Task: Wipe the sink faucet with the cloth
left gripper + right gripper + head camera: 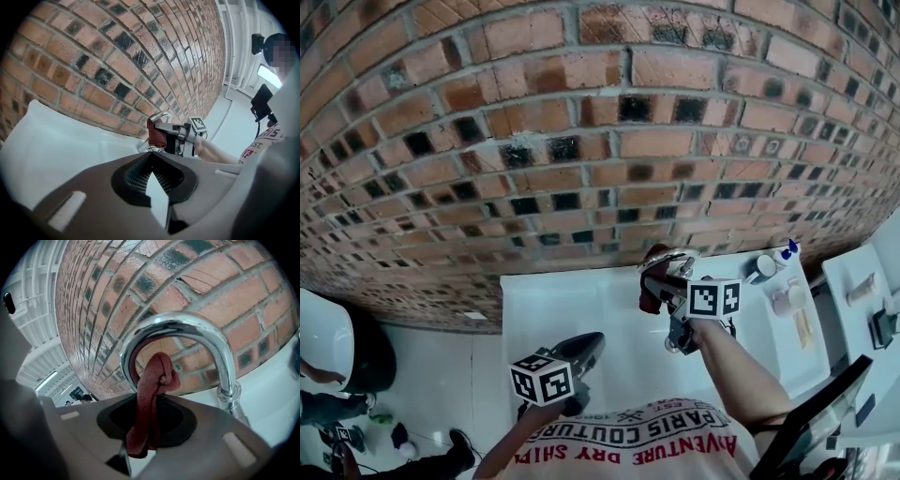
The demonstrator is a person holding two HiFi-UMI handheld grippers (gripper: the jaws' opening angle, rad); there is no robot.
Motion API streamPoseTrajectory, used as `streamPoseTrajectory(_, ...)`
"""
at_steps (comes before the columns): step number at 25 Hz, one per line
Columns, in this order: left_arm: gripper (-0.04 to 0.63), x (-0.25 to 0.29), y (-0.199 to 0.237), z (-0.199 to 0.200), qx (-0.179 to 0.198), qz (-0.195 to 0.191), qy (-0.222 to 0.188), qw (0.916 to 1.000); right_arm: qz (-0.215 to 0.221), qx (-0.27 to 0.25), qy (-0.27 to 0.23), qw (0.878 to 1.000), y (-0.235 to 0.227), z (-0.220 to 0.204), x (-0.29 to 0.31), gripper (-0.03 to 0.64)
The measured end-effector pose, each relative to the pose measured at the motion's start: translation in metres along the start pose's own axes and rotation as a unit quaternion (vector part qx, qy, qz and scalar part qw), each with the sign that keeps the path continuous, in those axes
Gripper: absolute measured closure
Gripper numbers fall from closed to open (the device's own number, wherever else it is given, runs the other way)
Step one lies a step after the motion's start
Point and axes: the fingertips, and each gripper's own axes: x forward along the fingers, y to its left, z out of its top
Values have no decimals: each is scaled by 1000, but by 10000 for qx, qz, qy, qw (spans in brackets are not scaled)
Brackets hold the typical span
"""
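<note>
One curved faucet (220, 348) of polished chrome is seen rising from the back rim of one white, smooth, glossy sink (562, 309). Its spout forms a round arch. Behind it a wall (581, 141) of rough red and dark bricks with pale mortar lines is seen.

One cloth (152, 380), dark red and soft, is bunched into a twisted, knotted lump. It is pinched between the closed jaws of the right gripper (149, 400), and its top is pressed against the inner curve of the faucet's arch. A loose end is seen hanging down through the jaws. In the head view the cloth (650, 292) is found at the faucet (675, 255), at the back of the sink, with the right gripper (661, 281) reaching in from the near side.

The left gripper (151, 157) is held low over the front of the sink, well apart from the faucet. Its black, ribbed jaws are brought together at the tips, and nothing is held between them.

Two grippers are counted, each carrying one cube with black-and-white square markers. On the sink's right ledge one small bottle (787, 251) with a blue cap can be made out.
</note>
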Motion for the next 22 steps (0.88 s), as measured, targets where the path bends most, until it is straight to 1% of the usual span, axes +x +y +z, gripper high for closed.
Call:
streamPoseTrajectory(3, 592, 0, 2, 0, -14, 22, -2, 10000, -31, 24, 112, 9999, -4, -6, 5, 524)
streamPoseTrajectory(8, 592, -3, 3, 2, 15, 48, -15, 10000, -99, 13, 123, 9999, -7, -12, -1, 523)
streamPoseTrajectory(11, 592, -4, 1, 5, 65, 71, -43, 9999, -62, -17, 229, 9997, -6, -24, -9, 523)
streamPoseTrajectory(14, 592, -8, -3, 4, 134, 92, -52, 9999, 157, -1, 403, 9991, 7, -49, -19, 523)
streamPoseTrajectory(18, 592, -16, -17, 2, 248, 85, -82, 9996, 597, -42, 577, 9965, 33, -86, -38, 523)
streamPoseTrajectory(22, 592, -23, -33, 1, 412, 46, -90, 9991, 933, -40, 578, 9939, 62, -107, -61, 523)
